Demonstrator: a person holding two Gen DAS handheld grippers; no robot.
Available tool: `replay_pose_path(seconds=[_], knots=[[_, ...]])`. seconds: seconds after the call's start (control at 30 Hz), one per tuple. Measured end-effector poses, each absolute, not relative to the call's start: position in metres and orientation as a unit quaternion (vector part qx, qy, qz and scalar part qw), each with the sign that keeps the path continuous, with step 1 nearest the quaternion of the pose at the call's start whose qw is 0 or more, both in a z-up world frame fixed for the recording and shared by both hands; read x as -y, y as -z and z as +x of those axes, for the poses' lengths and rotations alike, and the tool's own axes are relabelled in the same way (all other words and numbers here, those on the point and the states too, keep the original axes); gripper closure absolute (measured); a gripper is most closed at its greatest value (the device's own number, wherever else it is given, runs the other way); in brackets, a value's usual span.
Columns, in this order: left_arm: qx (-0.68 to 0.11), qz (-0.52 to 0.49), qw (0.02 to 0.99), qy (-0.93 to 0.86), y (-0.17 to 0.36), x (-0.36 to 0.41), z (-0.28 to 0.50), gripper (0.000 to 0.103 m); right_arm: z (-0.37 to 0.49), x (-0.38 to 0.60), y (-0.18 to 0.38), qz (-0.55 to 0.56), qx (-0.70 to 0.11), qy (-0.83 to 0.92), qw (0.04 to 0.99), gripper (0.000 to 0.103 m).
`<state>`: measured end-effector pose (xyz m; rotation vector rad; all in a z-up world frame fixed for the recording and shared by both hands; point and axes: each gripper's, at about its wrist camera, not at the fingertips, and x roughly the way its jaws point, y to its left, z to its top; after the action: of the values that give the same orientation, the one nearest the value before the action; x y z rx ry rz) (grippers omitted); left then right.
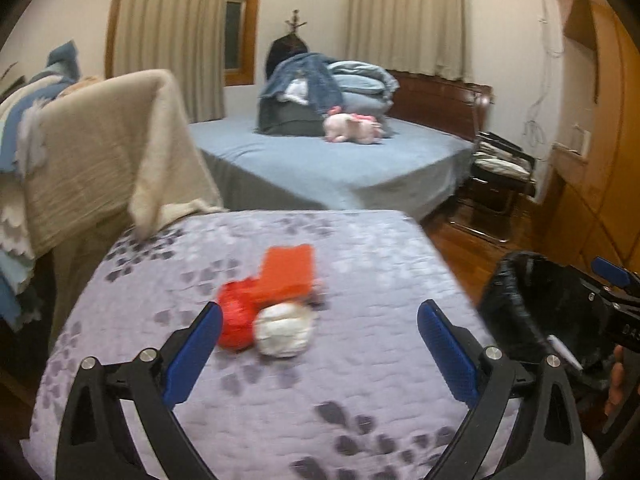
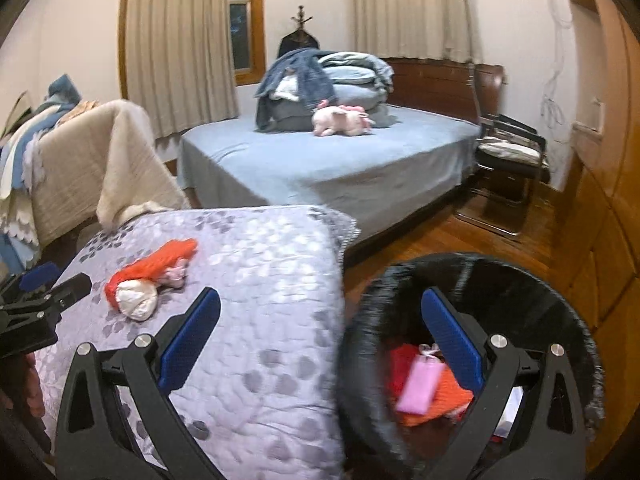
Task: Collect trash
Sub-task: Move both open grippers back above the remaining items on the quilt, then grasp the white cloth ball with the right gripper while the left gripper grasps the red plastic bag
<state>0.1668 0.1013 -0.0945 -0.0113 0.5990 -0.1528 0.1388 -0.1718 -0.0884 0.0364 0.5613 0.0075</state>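
Reaching for the next scrap
Our left gripper (image 1: 320, 344) and right gripper (image 2: 320, 336) are spread, empty; we should centre the left on the white wad (image 1: 285, 334) before closing, then carry it to the bin (image 2: 520, 268).

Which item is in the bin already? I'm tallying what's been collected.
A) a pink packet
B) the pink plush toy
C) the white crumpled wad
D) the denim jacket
A: a pink packet lies inside the black bin, while the white wad sits on the quilt.

Home bedroom: made bed (image 2: 328, 160), curtained windows (image 2: 176, 44), plush toy (image 2: 340, 121).
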Motion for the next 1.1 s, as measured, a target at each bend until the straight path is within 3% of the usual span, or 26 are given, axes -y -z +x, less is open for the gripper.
replay_pose_path(seconds=[1.1], knots=[[-0.341, -0.028, 0.939, -0.041, 0.162, -0.251, 0.186, 0.007, 0.227, -0.027, 0.17, -0.022, -0.358, -0.125, 0.925, 0.005]])
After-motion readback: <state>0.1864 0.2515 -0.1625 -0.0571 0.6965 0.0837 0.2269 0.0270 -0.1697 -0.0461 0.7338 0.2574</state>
